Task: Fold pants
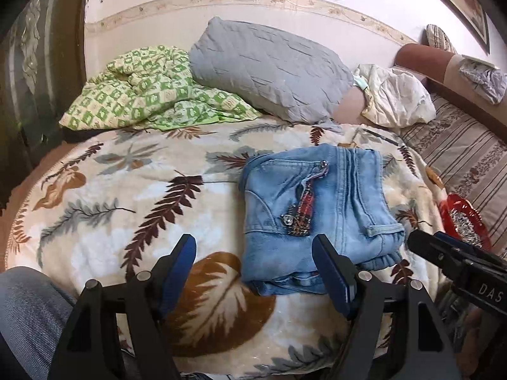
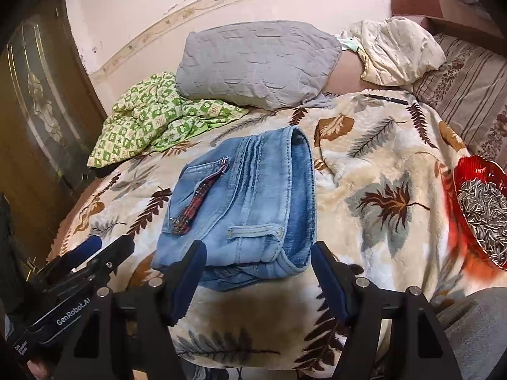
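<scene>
Light blue jeans [image 1: 342,196] lie folded into a compact bundle on a leaf-patterned blanket [image 1: 126,190], with a zip pocket and a belt loop facing up. My left gripper [image 1: 253,243] hovers open at the bundle's near edge, its pads off the denim. The right gripper [image 1: 424,243] comes in from the right, beside the bundle. In the right wrist view the jeans [image 2: 247,202] sit just beyond my right gripper [image 2: 258,248], which is open with its fingers either side of the near edge. The left gripper [image 2: 107,247] shows at the lower left of that view.
A grey pillow [image 1: 269,66] and a green checked cloth [image 1: 149,91] lie at the bed's far side, with a cream cloth [image 2: 399,50] to the right. A red bowl of sunflower seeds [image 2: 481,209] sits near the right edge. A pen [image 2: 386,98] lies beyond. A person's knee [image 1: 28,313] is close.
</scene>
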Motion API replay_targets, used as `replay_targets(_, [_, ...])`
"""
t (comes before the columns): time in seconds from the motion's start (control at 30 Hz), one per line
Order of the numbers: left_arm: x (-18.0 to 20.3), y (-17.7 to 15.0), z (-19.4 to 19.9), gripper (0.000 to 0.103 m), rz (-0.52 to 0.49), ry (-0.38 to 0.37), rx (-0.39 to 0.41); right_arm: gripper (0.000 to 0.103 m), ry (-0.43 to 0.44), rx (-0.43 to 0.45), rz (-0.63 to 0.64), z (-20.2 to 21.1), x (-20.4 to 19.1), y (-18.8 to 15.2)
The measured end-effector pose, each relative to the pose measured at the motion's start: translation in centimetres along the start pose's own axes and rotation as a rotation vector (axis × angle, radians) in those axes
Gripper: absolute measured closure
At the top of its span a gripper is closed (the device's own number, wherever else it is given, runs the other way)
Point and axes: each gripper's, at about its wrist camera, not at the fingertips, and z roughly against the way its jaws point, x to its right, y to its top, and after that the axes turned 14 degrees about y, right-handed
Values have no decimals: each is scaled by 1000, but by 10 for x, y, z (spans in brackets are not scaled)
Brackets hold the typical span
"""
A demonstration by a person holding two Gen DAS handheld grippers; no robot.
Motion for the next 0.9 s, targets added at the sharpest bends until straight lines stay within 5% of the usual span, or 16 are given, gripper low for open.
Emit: replay_targets(0.9, [-5,-2,20,21,-28,54,56,28,-51,47,77,15,-18,-9])
